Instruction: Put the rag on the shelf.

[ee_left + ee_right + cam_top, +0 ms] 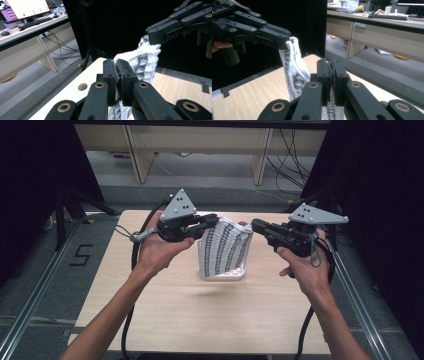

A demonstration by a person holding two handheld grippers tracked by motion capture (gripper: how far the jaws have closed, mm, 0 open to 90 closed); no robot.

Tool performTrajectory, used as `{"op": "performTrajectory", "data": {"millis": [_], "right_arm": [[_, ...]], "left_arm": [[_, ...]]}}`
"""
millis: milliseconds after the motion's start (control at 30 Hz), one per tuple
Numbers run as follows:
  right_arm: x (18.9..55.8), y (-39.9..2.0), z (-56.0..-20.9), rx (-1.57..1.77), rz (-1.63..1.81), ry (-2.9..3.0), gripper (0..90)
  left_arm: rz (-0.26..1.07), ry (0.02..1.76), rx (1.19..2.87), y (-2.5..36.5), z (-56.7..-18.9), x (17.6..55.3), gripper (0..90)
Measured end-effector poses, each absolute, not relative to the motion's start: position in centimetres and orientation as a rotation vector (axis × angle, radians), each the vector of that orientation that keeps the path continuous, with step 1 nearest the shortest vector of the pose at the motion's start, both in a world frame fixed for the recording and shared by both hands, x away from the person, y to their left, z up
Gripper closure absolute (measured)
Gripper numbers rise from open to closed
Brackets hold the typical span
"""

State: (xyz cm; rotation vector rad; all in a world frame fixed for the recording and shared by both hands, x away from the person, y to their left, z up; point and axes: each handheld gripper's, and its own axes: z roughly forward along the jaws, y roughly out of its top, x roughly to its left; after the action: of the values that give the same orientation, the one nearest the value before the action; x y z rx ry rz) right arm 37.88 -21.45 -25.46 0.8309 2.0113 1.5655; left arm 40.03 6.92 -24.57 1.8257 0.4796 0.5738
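Observation:
A white cloth with black patterned stripes (223, 251) hangs above the wooden table (165, 315), held up by its two top corners. My left gripper (216, 220) is shut on the cloth's upper left corner. My right gripper (254, 225) is shut on the upper right corner. The cloth's lower edge rests on the table. In the left gripper view the jaws (118, 75) pinch the cloth (145, 60), with the other gripper (160, 33) gripping its far corner. In the right gripper view my jaws (330, 75) clamp the cloth (295, 70), and the other gripper (283, 37) holds the far end.
Black curtains stand on both sides of the table. Desk legs (137, 155) and loose cables (290, 160) lie on the floor beyond the far edge. Metal rails (35, 290) run along the floor at left and right. A round hole (82, 86) is in the tabletop.

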Motion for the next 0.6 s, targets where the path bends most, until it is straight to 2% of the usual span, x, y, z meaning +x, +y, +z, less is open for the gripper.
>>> {"op": "performTrajectory", "data": {"millis": [267, 600], "right_arm": [[39.7, -21.1, -25.1, 0.882, 1.555, 1.994, 86.9], [44.6, -20.0, -25.5, 0.972, 1.524, 1.961, 86.8]], "left_arm": [[0.551, 0.555, 1.789, 7.0, -24.6, 42.7, 85.1], [0.571, 0.686, 1.722, 6.6, -25.4, 47.2, 85.0]]}}
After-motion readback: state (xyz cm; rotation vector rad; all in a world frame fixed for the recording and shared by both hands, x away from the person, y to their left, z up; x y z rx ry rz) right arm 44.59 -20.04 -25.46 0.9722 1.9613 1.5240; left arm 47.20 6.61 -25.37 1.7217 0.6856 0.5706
